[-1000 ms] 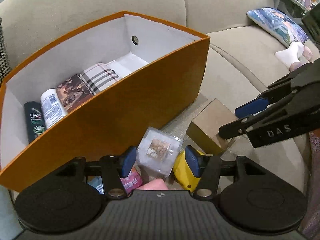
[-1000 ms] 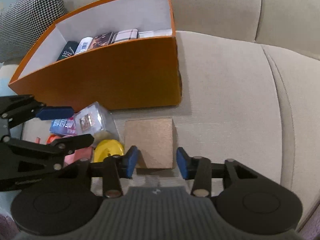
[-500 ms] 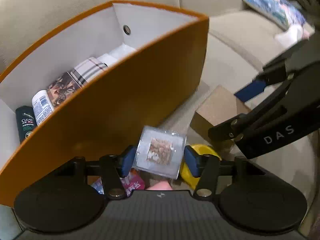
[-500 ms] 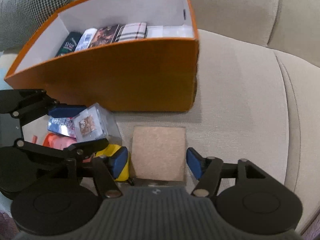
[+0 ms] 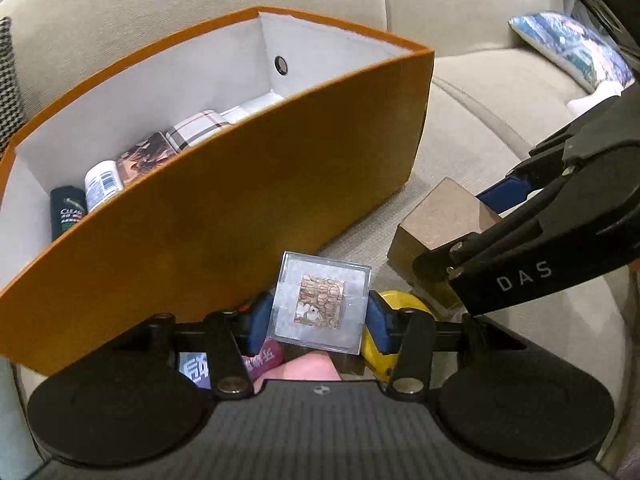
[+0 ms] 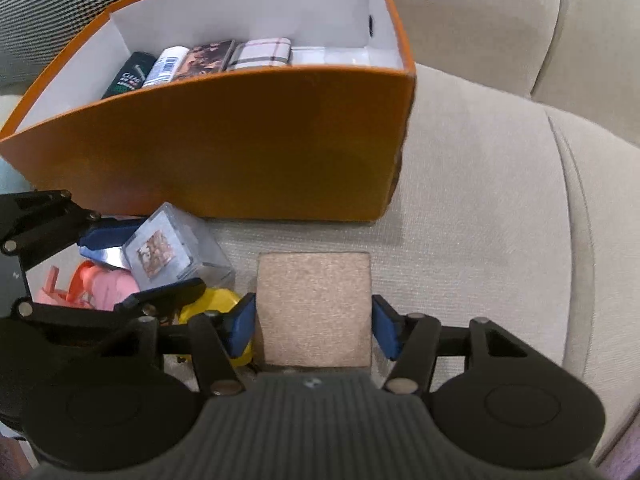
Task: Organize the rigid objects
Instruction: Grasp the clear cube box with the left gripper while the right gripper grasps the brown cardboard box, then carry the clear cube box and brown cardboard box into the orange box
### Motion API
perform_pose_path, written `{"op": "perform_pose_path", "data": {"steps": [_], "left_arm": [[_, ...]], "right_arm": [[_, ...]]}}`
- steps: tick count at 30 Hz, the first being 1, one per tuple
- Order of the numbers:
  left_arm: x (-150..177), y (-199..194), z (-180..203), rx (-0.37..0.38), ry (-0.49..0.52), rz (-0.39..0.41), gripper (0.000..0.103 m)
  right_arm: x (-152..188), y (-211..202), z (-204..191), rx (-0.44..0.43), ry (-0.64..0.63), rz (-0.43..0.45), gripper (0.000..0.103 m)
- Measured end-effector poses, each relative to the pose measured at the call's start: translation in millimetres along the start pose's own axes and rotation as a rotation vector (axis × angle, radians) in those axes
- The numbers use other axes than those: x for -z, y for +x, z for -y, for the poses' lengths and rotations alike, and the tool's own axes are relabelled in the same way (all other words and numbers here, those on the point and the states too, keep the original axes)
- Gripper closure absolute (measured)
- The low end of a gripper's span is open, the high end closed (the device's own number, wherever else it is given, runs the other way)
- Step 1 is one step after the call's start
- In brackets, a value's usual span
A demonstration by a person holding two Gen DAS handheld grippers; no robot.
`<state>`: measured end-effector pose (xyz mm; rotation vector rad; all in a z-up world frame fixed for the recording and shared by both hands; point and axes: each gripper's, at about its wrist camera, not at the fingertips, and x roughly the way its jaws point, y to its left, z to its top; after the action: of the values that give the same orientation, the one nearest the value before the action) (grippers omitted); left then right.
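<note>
The box (image 6: 248, 152) is orange outside and white inside. In it lie a black bottle (image 6: 128, 76) with white and green lettering, a white bottle (image 6: 166, 66) with a barcode, a brown printed pack (image 6: 208, 58) and a white pack (image 6: 262, 54) crossed by dark and red checks. Near it — on the beige sofa (image 6: 480, 184) — sit a plain tan block (image 6: 314, 308), a clear case (image 5: 320, 300) with a brown picture, a yellow item (image 6: 212, 304) and a pink one (image 6: 108, 286). Both grippers are black with blue pads (image 6: 386, 328). Far left — a black-and-white houndstooth cushion (image 6: 60, 4).
</note>
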<state>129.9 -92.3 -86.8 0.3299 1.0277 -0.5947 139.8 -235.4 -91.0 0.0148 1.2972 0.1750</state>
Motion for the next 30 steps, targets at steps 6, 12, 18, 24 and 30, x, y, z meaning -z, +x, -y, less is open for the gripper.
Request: {"op": "perform_pose_path", "data": {"steps": [6, 12, 18, 24, 30], "left_arm": [[0.4, -26.6, -12.0, 0.06, -0.077, 0.046, 0.048], [-3.1, -49.4, -18.7, 0.088, -0.113, 0.111, 0.049], [-13.0, -76.5, -37.4, 0.096, -0.19, 0.201, 0.049], [-28.0, -102.7, -70.5, 0.057, -0.276, 0.3, 0.049], [-40.1, -110.0, -91.9, 0.003, -0.302, 0.344, 0.049]], "right_arm": [[-9.7, -30.4, -11.0, 0.015, -0.088, 0.051, 0.042], [-19.7, -63.2, -22.1, 0.008, -0.191, 0.096, 0.042], [-37.3, -90.8, -35.8, 0.019, -0.299, 0.136, 0.042], [-51.2, -107.3, -54.5, 0.029, -0.435, 0.169, 0.042], [-73.3, -115.3, -71.3, 0.051, -0.571, 0.207, 0.042]]}}
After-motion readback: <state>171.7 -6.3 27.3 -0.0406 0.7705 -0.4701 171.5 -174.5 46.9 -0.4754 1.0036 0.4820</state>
